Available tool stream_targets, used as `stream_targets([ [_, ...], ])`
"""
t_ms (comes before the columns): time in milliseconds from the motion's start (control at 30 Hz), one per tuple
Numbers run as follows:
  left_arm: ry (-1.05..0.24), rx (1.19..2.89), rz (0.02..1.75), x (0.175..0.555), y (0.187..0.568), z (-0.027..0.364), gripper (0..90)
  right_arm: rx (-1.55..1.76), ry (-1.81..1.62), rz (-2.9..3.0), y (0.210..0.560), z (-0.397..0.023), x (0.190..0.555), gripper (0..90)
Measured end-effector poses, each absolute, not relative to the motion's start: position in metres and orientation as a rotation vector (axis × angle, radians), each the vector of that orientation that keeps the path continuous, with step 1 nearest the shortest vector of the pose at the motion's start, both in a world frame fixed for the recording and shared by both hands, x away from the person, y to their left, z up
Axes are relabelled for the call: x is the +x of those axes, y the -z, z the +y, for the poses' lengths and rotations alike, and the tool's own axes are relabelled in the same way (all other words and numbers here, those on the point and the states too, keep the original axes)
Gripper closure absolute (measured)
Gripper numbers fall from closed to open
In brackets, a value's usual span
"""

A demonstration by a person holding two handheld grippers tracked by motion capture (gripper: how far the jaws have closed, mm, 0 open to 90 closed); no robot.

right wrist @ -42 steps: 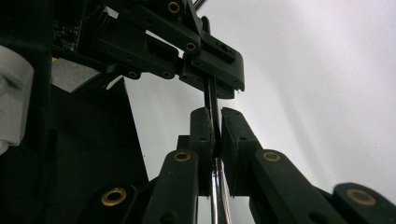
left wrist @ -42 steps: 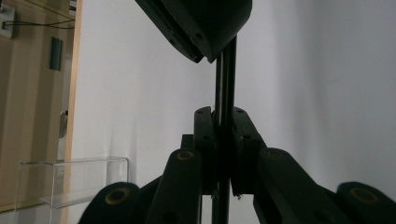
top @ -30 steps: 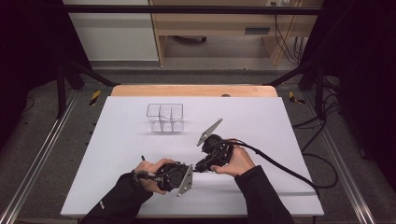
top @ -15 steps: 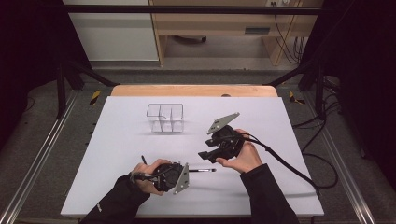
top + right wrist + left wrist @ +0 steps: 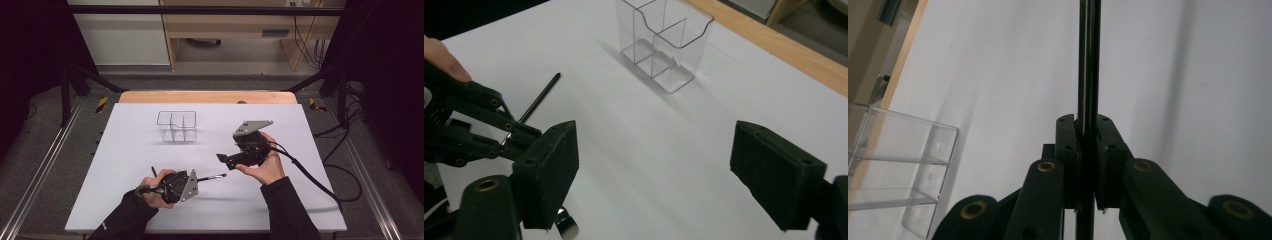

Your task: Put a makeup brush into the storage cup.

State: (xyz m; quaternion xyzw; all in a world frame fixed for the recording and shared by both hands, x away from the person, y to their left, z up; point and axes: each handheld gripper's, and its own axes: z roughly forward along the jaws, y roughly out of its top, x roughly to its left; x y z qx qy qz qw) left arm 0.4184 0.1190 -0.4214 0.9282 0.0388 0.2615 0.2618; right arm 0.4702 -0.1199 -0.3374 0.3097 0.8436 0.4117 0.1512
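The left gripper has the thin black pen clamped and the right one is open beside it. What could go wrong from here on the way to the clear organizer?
1. The left gripper pinches the pen on a short stretch of a long, thin shaft; it may pivot or slip.
2. The right gripper, whose jaws have just been opening with nothing between them, sits close to the pen's free end and could knock it.
3. The clear organizer looks light, with narrow compartments; a skewed entry might tip it.

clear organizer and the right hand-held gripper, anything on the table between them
Nothing: in the high view, bare white table separates the clear organizer from the right hand-held gripper.
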Motion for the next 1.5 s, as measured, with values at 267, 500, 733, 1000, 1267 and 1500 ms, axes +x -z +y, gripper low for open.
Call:
stream_targets([
  [267, -0.644, 2.473, 0.192, 0.420, 0.424, 0.122, 82.6, 0.912, -1.251, 2.358, 0.338, -0.131, 0.467, 16.7],
  [500, -0.610, 2.420, 0.272, 0.421, 0.426, 0.126, 82.6, 0.937, -1.265, 2.297, 0.344, -0.137, 0.464, 12.0],
  [733, -0.591, 2.364, 0.347, 0.421, 0.426, 0.131, 82.6, 0.976, -1.319, 2.241, 0.350, -0.144, 0.460, 10.1],
  [1000, -0.585, 2.338, 0.442, 0.424, 0.431, 0.133, 82.6, 1.000, -1.382, 2.172, 0.358, -0.149, 0.451, 9.2],
  [1267, -0.565, 2.317, 0.519, 0.425, 0.433, 0.133, 82.6, 1.016, -1.423, 2.153, 0.369, -0.150, 0.445, 8.7],
  [1500, -0.511, 2.254, 0.603, 0.428, 0.433, 0.137, 82.7, 1.036, -1.456, 2.146, 0.377, -0.146, 0.441, 9.2],
])
